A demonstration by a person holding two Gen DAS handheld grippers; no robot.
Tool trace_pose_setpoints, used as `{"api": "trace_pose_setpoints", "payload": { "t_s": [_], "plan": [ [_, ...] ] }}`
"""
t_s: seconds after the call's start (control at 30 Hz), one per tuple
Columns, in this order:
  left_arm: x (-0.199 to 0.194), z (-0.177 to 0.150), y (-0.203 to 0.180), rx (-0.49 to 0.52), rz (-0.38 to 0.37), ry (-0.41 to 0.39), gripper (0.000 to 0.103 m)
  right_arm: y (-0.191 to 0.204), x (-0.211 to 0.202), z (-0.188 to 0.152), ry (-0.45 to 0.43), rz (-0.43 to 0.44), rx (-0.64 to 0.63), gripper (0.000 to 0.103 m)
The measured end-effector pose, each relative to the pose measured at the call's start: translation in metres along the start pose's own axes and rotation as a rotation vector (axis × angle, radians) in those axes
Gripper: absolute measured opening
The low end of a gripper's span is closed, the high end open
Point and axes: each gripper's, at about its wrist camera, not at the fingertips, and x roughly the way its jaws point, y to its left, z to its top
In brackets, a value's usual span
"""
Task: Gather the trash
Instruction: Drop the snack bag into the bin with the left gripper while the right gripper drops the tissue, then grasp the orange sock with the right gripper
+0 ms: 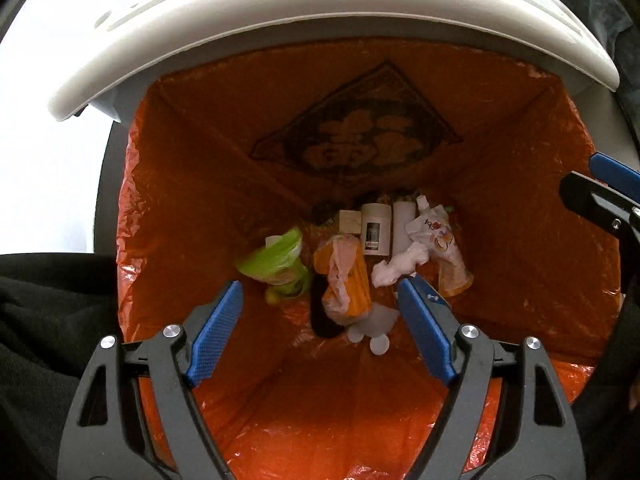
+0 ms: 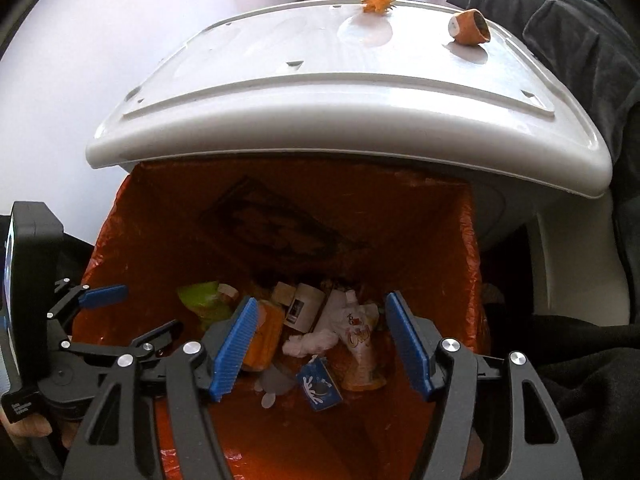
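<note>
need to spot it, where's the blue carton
In the right wrist view, the blue carton lies in the orange-lined bin, beside the crumpled tissue.

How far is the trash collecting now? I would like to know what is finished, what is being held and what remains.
Done: several pieces already lie at the bottom of the orange bag, including a green wrapper, a crumpled tissue and a blue carton. In hand: nothing; the left gripper and right gripper are both open and empty above the bin. Left: an orange cup and an orange scrap sit on the white lid.
</note>
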Motion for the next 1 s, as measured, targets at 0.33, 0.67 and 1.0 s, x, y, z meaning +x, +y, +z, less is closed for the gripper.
{"api": "trace_pose_setpoints", "payload": {
  "t_s": [0.33,0.67,1.0],
  "plan": [
    [-0.015,0.012,-0.001,-0.002,-0.023,-0.045,0.078,-0.008,-0.008,0.008,-0.034,0.024,0.055,0.068],
    [-0.094,0.061,0.008,0.085,-0.106,-0.371,0.083,-0.030,-0.030,0.070,-0.153,0.018,0.074,0.072],
    [-0.128,0.151,0.027,0.117,-0.094,-0.463,0.083,-0.091,-0.044,0.190,-0.293,-0.111,0.081,0.080]
  ]
}}
